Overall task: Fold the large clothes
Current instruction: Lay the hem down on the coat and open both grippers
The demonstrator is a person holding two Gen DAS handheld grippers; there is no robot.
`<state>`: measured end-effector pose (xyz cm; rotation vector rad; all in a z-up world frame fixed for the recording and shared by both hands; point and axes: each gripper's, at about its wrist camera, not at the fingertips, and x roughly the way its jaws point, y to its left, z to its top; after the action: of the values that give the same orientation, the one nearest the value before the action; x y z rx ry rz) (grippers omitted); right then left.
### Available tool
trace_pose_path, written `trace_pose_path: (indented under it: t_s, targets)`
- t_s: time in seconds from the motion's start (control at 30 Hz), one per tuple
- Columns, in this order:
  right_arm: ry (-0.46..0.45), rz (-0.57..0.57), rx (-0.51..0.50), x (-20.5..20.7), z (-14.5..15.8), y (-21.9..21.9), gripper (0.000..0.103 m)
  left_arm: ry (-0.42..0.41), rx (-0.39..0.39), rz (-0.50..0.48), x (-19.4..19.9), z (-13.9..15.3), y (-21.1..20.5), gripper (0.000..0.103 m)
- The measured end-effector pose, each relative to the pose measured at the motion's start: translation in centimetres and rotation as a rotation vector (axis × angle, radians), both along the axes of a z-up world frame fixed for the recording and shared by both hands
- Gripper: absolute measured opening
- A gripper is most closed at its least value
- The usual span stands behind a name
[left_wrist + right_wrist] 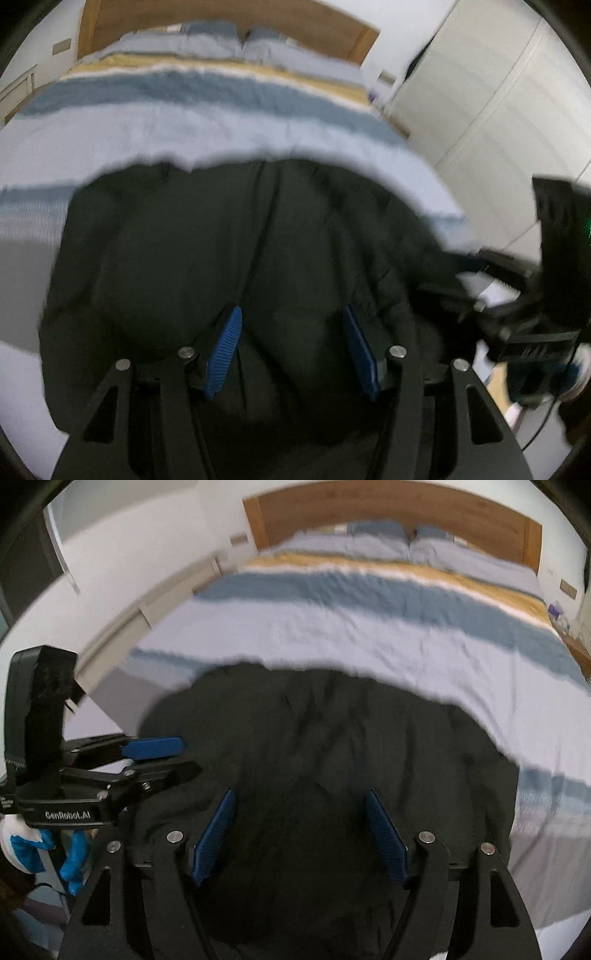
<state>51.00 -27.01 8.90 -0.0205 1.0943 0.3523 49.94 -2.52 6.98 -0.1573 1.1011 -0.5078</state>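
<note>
Garment [229,251] — large, dark, bunched — lies on the striped bed [177,125] at its near edge, under both tongs. Left tongs [291,354] and right tongs [301,834] stand open, nothing between the pads. Before you grip again, find a clear hem or corner on each side — folds are too blurred here to pick.

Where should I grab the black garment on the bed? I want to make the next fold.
Probably its near hem, one corner per hand, coming from the foot of the bed. The black garment lies spread flat on the striped duvet, and both grippers hang open above that edge.
</note>
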Motion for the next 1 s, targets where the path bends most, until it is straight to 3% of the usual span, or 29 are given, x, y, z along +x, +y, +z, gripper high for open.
trace_pose_path:
  t_s: [0.1, 0.2, 0.43, 0.67, 0.77, 1.0]
  targets:
    - [0.065, -0.021, -0.018, -1.4, -3.7, -0.7, 0.075, 0.008, -0.009, 0.019, -1.8, -2.8, 0.6, 0.055]
    - [0.070, -0.021, -0.047, -2.7, -6.6, -1.0, 0.077, -0.002, -0.010, 0.028, -2.6, -4.3, 0.3, 0.055]
    - [0.041, -0.028, -0.077, -4.2, -8.9, -1.0, 0.078, -0.016, 0.031, 0.027, -3.0, -6.1, -0.7, 0.055]
    - [0.087, -0.030, -0.108, -6.0, -8.3, -0.9, 0.079, 0.014, 0.049, 0.031, -3.3, -4.7, -0.7, 0.055]
    - [0.129, -0.038, -0.099, -6.6, -7.0, -1.4, 0.079, 0.018, 0.031, 0.053, -4.7, -2.5, 0.4, 0.056]
    - [0.012, -0.045, -0.082, -7.1, -0.9, -2.5, 0.079, -0.093, 0.071, 0.105, -4.5, 2.1, 1.9, 0.057]
